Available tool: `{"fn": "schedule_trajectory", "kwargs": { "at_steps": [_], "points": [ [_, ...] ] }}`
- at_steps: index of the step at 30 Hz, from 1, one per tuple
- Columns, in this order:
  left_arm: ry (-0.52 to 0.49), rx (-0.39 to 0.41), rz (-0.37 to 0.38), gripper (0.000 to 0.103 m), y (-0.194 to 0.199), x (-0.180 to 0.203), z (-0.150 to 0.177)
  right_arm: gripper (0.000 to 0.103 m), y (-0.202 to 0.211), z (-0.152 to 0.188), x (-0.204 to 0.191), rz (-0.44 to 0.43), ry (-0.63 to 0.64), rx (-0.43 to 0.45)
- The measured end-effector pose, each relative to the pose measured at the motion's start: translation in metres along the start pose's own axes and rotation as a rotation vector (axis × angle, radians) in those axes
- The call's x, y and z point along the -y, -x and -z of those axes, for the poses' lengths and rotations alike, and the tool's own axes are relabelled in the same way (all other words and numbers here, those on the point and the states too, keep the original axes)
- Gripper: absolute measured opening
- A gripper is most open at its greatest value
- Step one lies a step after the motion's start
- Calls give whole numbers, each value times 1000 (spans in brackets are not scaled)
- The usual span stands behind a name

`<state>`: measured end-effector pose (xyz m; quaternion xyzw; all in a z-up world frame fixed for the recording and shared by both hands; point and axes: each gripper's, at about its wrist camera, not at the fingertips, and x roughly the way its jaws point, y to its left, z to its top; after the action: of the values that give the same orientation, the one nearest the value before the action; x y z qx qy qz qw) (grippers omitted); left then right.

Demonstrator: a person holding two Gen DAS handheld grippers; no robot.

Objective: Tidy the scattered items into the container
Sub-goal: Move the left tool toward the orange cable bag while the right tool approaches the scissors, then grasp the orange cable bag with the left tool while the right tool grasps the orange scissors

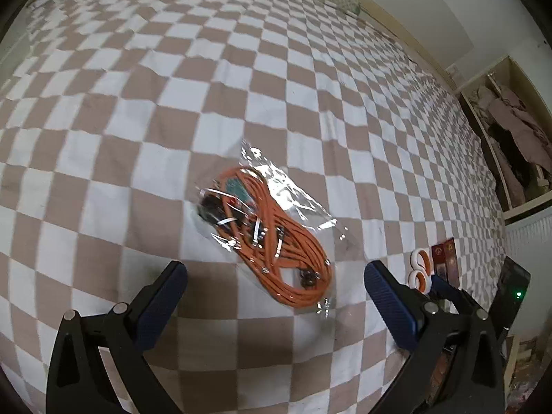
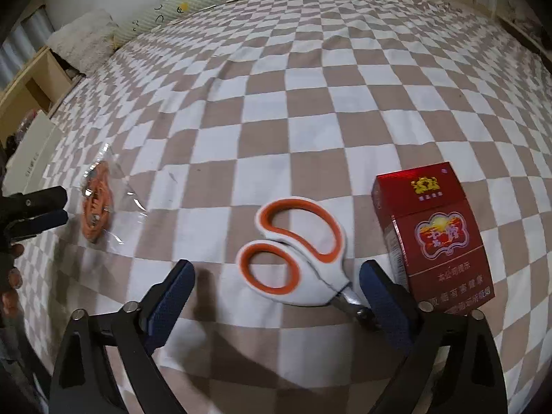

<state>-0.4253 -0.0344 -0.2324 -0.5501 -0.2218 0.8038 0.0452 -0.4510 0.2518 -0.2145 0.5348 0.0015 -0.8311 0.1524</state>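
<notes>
Checkered bedspread (image 1: pixel 172 103) lies wide and bare. Left hand-held gripper (image 1: pixel 276 286) hovers spread wide over a bagged orange cord (image 1: pixel 276 234). Right hand-held gripper (image 2: pixel 276 283), also wide, straddles scissors (image 2: pixel 293 248) beside a red box (image 2: pixel 438 238).

The scissors (image 2: pixel 296 252) are showing handles only; their blades are passing behind the right gripper's finger (image 2: pixel 386 300). Small dark parts inside the clear bag (image 1: pixel 272 227) are blurring beyond identification. No container is showing.
</notes>
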Motion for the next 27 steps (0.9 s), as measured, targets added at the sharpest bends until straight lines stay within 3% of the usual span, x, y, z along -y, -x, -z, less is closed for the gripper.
{"fn": "schedule_trajectory", "kwargs": {
  "at_steps": [3,9,18,27],
  "points": [
    [11,-9,6,103,-8,5,-1,83,1,0,-3,38,32,5],
    [15,-16,-1,103,-23,15,-3,74,3,4,-7,59,85,-2],
    [65,56,-41,103,-36,25,-12,73,9,20,-26,-21,176,-51],
    [-20,67,-255,103,-57,52,-18,73,9,28,-30,-54,132,-75]
  ]
}}
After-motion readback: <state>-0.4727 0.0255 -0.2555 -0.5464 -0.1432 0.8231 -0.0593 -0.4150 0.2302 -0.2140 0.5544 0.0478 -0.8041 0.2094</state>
